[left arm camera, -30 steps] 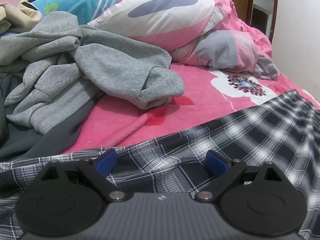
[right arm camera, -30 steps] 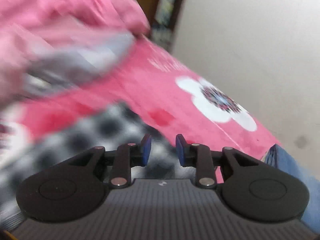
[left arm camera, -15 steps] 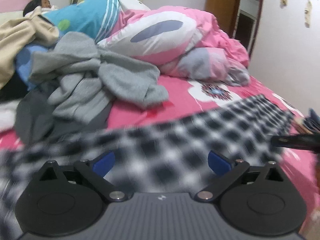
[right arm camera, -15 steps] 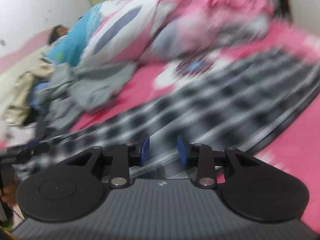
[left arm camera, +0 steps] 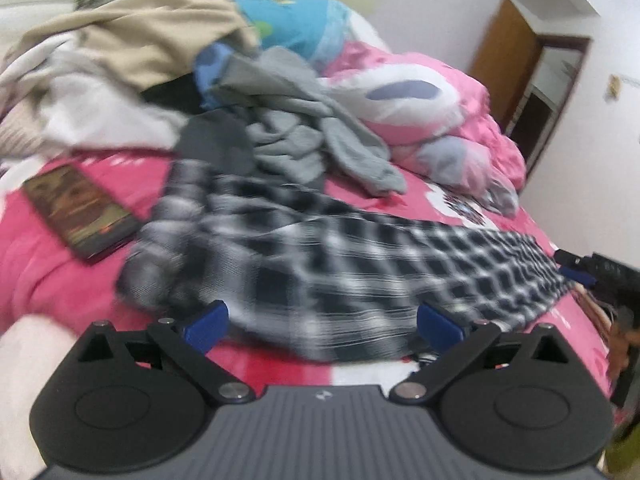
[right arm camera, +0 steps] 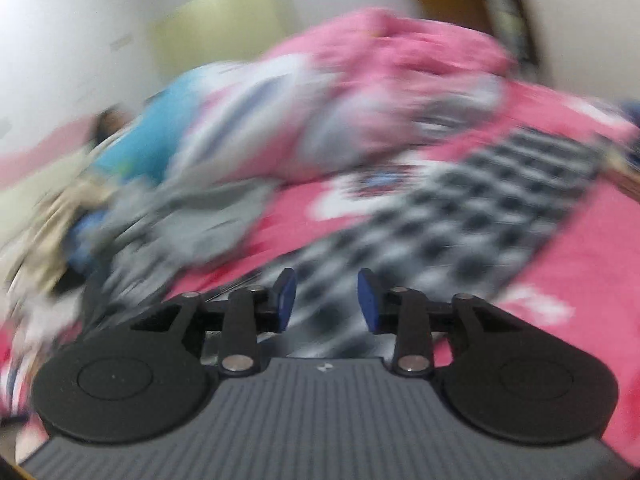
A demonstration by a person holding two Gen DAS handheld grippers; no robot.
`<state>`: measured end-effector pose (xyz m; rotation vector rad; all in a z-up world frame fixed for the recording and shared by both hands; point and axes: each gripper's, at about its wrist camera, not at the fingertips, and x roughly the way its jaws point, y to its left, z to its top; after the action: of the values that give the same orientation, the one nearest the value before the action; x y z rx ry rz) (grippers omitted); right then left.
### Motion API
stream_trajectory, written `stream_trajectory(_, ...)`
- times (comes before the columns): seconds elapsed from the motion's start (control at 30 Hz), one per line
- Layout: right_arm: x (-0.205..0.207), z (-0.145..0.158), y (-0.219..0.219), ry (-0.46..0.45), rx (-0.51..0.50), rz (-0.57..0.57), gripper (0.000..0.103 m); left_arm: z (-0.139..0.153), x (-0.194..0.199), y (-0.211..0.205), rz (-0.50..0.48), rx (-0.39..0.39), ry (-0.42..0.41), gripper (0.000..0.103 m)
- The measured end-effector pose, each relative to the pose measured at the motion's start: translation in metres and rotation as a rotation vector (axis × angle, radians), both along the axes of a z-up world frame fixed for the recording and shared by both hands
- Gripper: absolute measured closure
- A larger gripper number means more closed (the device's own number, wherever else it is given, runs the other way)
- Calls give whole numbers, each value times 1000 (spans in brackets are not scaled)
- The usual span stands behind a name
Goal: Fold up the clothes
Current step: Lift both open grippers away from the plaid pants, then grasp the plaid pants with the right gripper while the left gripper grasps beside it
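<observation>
Across the near half of the bed [left arm camera: 60, 272], a black-and-white checked garment [left arm camera: 340, 264] lies spread in a long band on the pink floral sheet, running from a bunched end at the left to a narrower end near the bed's right edge. Bare pink sheet shows in front of the garment, along the near edge, and again beyond its right end toward the white wall [left arm camera: 592, 152].

The left tool [left arm camera: 320, 326] hangs over the near edge of the garment with its blue pads far apart and nothing between them. The right tool [right arm camera: 326, 300] is over the same cloth; its jaws are opening, the pads are apart and do not press on anything, with checked fabric showing in the gap behind them. In the left wrist view the right tool's tip shows at the garment's far right end.

Behind the garment the way is crowded: a heap of grey sweatshirt fabric [left arm camera: 316, 136] touches its far edge, with a dark grey piece [left arm camera: 216, 144] beside it. Farther back are beige [left arm camera: 148, 44] and white clothes [left arm camera: 92, 108], a blue cushion [left arm camera: 296, 24], and a rolled pink and white quilt [left arm camera: 420, 96]. A dark flat phone-like slab [left arm camera: 80, 212] lies on the sheet just left of the garment's bunched end. A wooden door frame [left arm camera: 504, 64] stands at the far right corner. The right wrist view is heavily blurred.
</observation>
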<state>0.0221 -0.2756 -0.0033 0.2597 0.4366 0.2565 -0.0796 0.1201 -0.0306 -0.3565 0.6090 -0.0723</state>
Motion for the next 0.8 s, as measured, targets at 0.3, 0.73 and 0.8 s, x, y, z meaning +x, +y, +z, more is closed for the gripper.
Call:
stream_trajectory(0.3, -53, -10, 205, -204, -328, 666, 43, -1, -34, 72, 151, -163, -30, 2)
stream_trajectory(0.73, -77, -46, 352, -433, -707, 902, 30, -15, -66, 141, 316, -274, -64, 2)
stream_trajectory(0.8, -77, -56, 363, -441, -768, 884, 32, -17, -65, 145, 316, -278, -63, 2)
